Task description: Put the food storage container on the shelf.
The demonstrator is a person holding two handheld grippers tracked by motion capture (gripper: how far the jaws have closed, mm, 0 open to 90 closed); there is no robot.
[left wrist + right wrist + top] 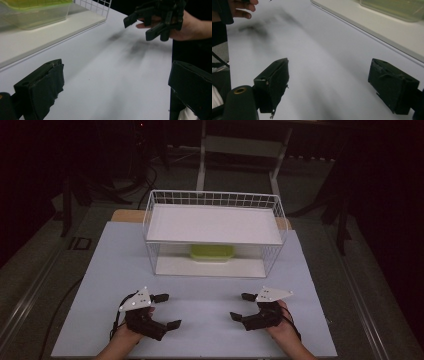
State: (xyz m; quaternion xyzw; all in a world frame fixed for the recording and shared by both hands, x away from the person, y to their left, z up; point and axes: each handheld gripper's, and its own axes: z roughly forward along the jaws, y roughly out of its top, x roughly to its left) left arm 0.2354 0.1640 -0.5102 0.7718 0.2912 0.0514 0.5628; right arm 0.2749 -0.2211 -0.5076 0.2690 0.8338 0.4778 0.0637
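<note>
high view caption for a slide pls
Both open tools, left and right, rest before a wire rack sheltering a green-lidded container.

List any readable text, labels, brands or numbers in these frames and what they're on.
None readable.
Wire basket: no label.
Green-lidded container: no print visible.
Grey plates on left gripper and right gripper: dots, no characters.
Table: blank.

Desk (200, 310): smooth, matt pale sheet top; bare wood edge at the far corners. Basket (215, 199): thin white-coated wire mesh. Shelf board (215, 224) inside it: matt white, smooth. Container (212, 252): translucent yellow-green plastic, slightly glossy. Left gripper (165, 310) pads wrapped in frayed, matt black tape; right gripper (241, 306) pads likewise.
</note>
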